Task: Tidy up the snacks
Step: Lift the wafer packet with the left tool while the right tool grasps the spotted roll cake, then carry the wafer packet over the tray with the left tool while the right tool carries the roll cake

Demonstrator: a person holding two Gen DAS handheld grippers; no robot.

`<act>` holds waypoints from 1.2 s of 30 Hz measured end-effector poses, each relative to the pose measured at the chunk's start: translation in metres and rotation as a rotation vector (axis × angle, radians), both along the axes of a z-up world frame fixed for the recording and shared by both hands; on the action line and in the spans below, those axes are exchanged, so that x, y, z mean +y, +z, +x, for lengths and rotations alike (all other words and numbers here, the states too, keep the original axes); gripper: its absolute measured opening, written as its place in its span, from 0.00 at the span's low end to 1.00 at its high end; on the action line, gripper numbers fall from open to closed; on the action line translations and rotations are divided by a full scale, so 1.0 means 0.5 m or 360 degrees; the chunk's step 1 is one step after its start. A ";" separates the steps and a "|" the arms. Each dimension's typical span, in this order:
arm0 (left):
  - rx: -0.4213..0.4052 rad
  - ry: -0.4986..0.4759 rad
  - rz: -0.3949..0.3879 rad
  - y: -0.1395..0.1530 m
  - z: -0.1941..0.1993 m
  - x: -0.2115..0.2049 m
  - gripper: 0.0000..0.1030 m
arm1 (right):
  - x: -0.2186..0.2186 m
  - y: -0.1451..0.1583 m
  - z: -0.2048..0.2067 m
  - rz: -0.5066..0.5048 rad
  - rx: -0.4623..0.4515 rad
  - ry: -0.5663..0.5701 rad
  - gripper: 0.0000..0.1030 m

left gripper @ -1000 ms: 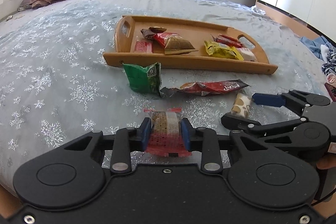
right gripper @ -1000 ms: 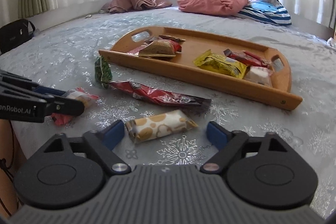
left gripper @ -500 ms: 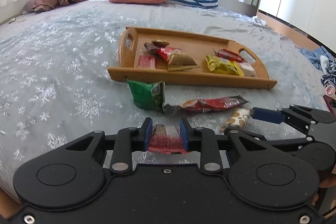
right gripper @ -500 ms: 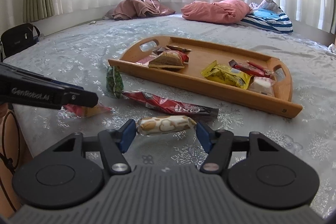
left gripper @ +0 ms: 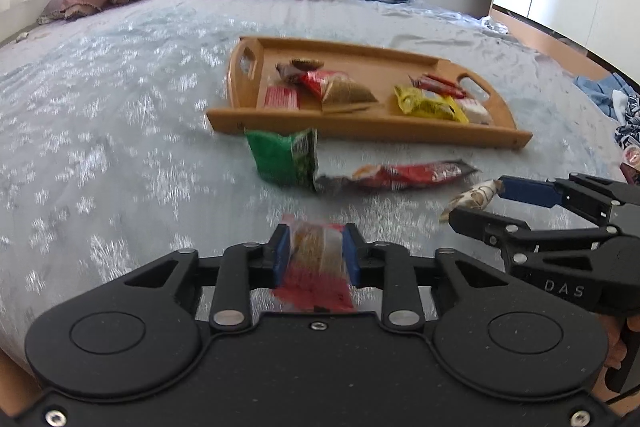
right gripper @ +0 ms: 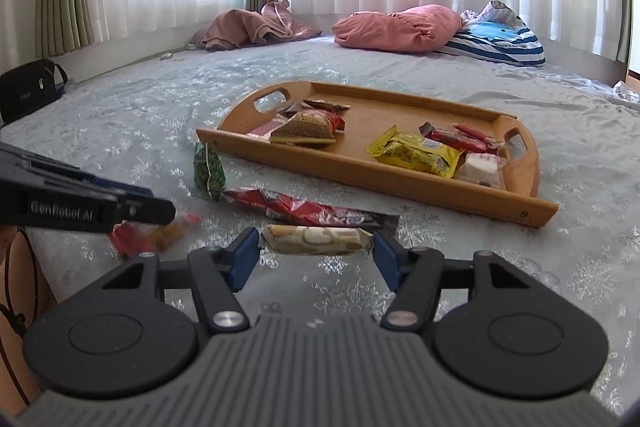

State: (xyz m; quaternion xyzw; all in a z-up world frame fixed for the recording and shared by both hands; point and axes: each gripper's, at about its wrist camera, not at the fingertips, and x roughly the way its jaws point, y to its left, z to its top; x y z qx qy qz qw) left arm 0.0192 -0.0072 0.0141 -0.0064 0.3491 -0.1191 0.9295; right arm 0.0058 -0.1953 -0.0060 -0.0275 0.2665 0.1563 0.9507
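A bed (left gripper: 120, 131) with a snowflake-print cover carries a wooden tray (left gripper: 360, 129) of snacks. In the left wrist view, the left hand-held gripper (left gripper: 316, 257) is clamped on a red cracker packet (left gripper: 316, 267); a green packet (left gripper: 282, 161) lies just beyond. In the right wrist view, the right hand-held gripper (right gripper: 316, 257) grips a cream spotted snack bar (right gripper: 316, 239) by its ends, with a long red bar (right gripper: 308, 209) just behind it, near the tray (right gripper: 400, 183).

Bedspread (right gripper: 520, 287) pale blue, white snowflakes; tray (right gripper: 400, 183) honey wood; packet (left gripper: 282, 159) green; pillow (right gripper: 400, 27) pink.
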 end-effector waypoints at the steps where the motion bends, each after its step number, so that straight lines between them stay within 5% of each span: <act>1: -0.0005 0.0002 0.0009 -0.004 -0.003 -0.001 0.34 | 0.001 -0.002 -0.001 -0.0008 0.0005 -0.0001 0.63; 8: 0.0059 -0.0029 0.0015 -0.017 -0.001 -0.008 0.41 | -0.002 -0.013 -0.004 -0.0004 0.0038 -0.0016 0.64; 15: 0.0000 -0.0036 0.0028 -0.002 -0.010 -0.012 0.29 | 0.000 -0.014 -0.007 0.0010 0.0042 -0.0022 0.63; 22: -0.0072 -0.0031 -0.0009 0.038 -0.006 -0.010 0.27 | -0.004 0.004 -0.017 0.0023 -0.0041 -0.0050 0.55; 36: -0.0211 -0.0005 -0.0128 0.133 0.073 0.005 0.27 | -0.038 0.054 0.016 0.0040 -0.0146 -0.0174 0.55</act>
